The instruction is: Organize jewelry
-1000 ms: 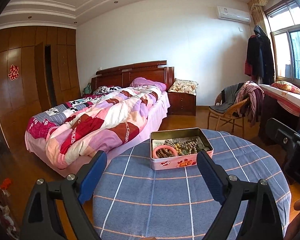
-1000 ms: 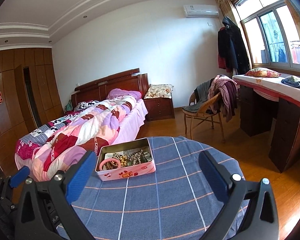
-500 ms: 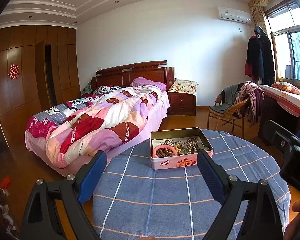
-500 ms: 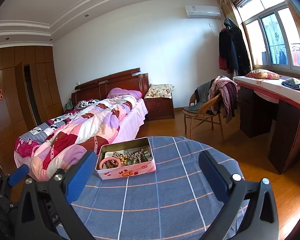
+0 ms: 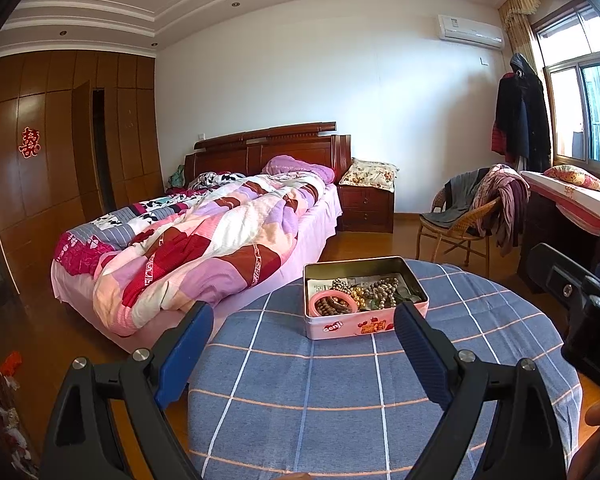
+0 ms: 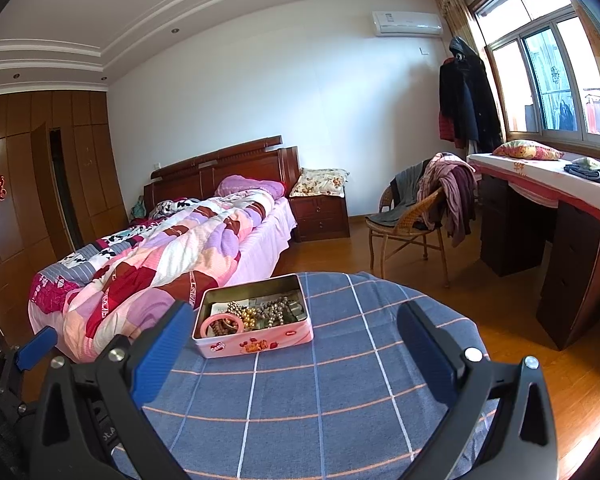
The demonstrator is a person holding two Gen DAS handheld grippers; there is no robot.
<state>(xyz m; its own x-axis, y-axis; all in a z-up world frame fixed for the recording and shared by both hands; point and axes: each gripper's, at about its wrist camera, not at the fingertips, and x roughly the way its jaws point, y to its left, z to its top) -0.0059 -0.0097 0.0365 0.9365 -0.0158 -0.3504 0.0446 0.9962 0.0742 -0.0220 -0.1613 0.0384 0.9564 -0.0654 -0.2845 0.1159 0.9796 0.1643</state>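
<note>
An open pink tin (image 5: 365, 327) stands on the round table with a blue checked cloth (image 5: 340, 392). In it lie a pink bangle (image 5: 333, 304) and several bead strings (image 5: 374, 290), piled together. The tin also shows in the right wrist view (image 6: 256, 346) with the bangle (image 6: 223, 323) at its left end. My left gripper (image 5: 303, 322) is open and empty, held above the table short of the tin. My right gripper (image 6: 296, 330) is open and empty, to the right of the tin and nearer than it.
A bed with a patchwork quilt (image 5: 204, 240) stands left of the table. A wicker chair draped with clothes (image 6: 420, 216) and a dark desk (image 6: 548, 232) are at the right. The other gripper shows at the right edge of the left wrist view (image 5: 580, 304).
Both grippers have drifted only slightly; the right gripper seen in the left wrist view has shifted a little. Nothing was grasped or moved.
</note>
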